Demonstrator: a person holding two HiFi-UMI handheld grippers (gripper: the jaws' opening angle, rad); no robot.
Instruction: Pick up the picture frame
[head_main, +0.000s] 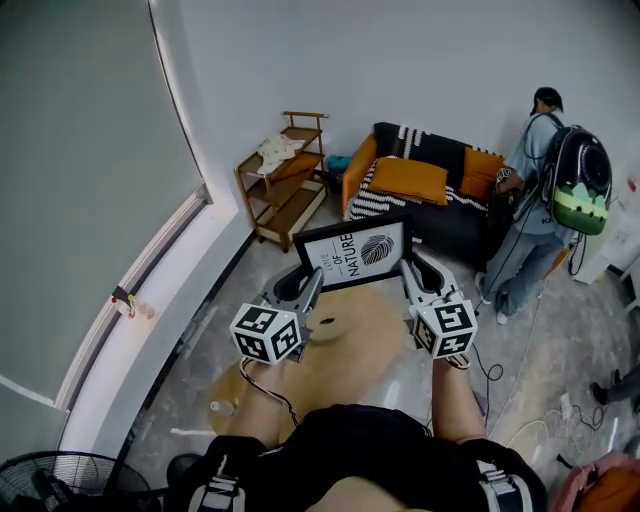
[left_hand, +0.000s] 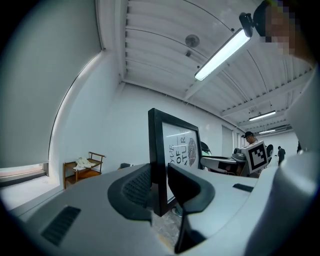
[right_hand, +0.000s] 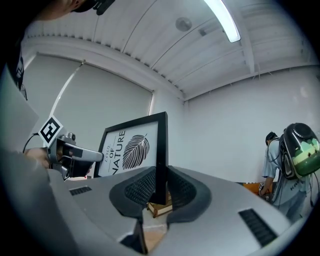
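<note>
1. Above the round tan surface (head_main: 352, 352), the picture frame (head_main: 355, 252) (left_hand: 176, 150) (right_hand: 131, 149) is held in the air, its print facing the person.
2. Left gripper (head_main: 308, 287) (left_hand: 160, 186): jaws clamped low on the frame's left edge.
3. Right gripper (head_main: 409, 276) (right_hand: 159, 188): jaws pinched low on its right edge.
4. Beyond stand a sofa (head_main: 425, 195) and a wooden shelf (head_main: 286, 185).

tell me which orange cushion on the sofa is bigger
The middle cushion, lying broad on the sofa; the other cushion, by the standing person, is smaller.
</note>
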